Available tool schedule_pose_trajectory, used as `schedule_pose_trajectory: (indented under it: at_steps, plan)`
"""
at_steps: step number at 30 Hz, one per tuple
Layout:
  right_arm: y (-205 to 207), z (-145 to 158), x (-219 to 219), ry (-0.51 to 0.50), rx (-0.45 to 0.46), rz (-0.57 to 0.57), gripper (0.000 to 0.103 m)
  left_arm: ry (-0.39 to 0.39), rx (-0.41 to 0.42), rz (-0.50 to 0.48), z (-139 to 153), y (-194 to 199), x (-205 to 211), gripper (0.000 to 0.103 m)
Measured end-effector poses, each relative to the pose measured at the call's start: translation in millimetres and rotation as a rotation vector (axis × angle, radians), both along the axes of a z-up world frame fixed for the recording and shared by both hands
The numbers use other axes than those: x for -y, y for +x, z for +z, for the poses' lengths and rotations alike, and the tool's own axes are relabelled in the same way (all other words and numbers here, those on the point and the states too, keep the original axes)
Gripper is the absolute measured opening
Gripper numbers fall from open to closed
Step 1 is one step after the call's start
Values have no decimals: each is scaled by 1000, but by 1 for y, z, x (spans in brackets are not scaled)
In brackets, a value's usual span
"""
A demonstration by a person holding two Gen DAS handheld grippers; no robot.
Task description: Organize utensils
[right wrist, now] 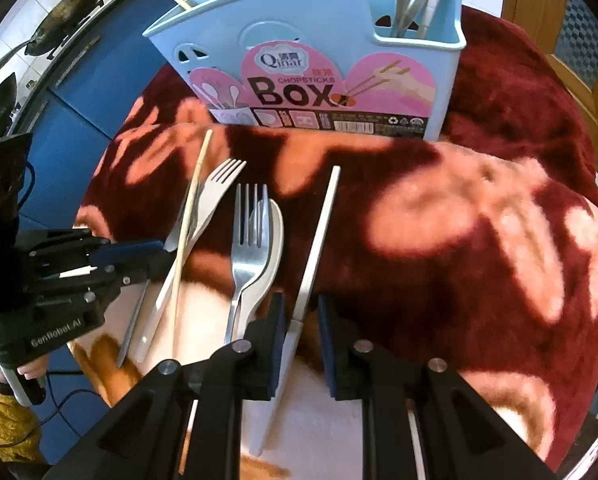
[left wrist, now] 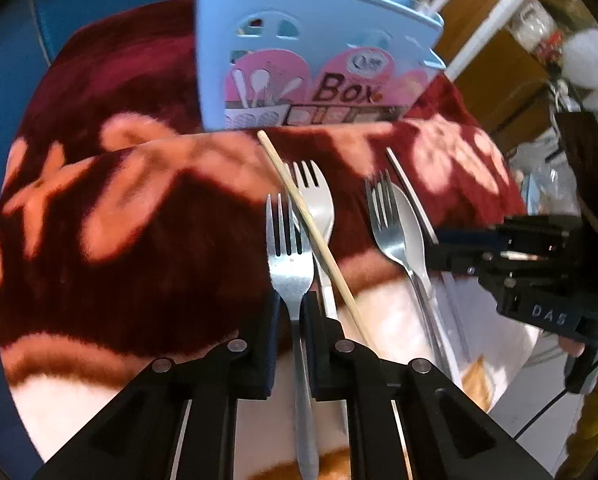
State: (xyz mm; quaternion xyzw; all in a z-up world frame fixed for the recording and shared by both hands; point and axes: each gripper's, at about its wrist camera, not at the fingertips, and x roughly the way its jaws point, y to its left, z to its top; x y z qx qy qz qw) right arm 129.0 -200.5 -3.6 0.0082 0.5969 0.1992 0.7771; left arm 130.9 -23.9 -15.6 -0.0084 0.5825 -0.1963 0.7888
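My left gripper (left wrist: 290, 306) pinches a metal fork (left wrist: 289, 256) at its neck, my right gripper (right wrist: 302, 312) straddles a white knife (right wrist: 317, 240), both lying on the red blanket (right wrist: 479, 240) before the blue utensil box (right wrist: 299, 60).

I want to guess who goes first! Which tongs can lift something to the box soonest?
Left, probably. Left tongs pinch the steel fork at its neck; right tongs straddle the white stick, gap showing.

Bright daylight falls in patches across the red blanket (left wrist: 139, 208), leaving deep shadows between them. The steel forks (left wrist: 289, 256) glint. Both fisheye views bend strongly toward their dark round edges, where the background in the corners turns soft and slightly blurred.
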Motion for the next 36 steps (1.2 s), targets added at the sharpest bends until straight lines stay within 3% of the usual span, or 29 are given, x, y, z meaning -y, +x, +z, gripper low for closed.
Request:
schedule_pose_trajectory:
  at_steps: [2,6,9,16,20,27,36]
  plan:
    - [-2,0,1,-10,22,-4,12,-10,7,21,0,0,-4,9]
    - [-9,0,4,8,62,-35,10,6,55,52,4,-8,-10,7]
    - [-15,1,8,29,97,-69,8,42,150,80,11,-18,-13,7]
    - [-35,7,21,99,221,-142,8,10,336,176,26,-38,-37,7]
    - [-49,13,33,195,297,-191,8,0,450,234,34,-45,-46,7]
    - [-78,25,42,281,460,-247,8,-47,600,284,53,-57,-56,6]
    - [-100,48,46,279,647,-288,8,-92,794,303,90,-83,-54,6]
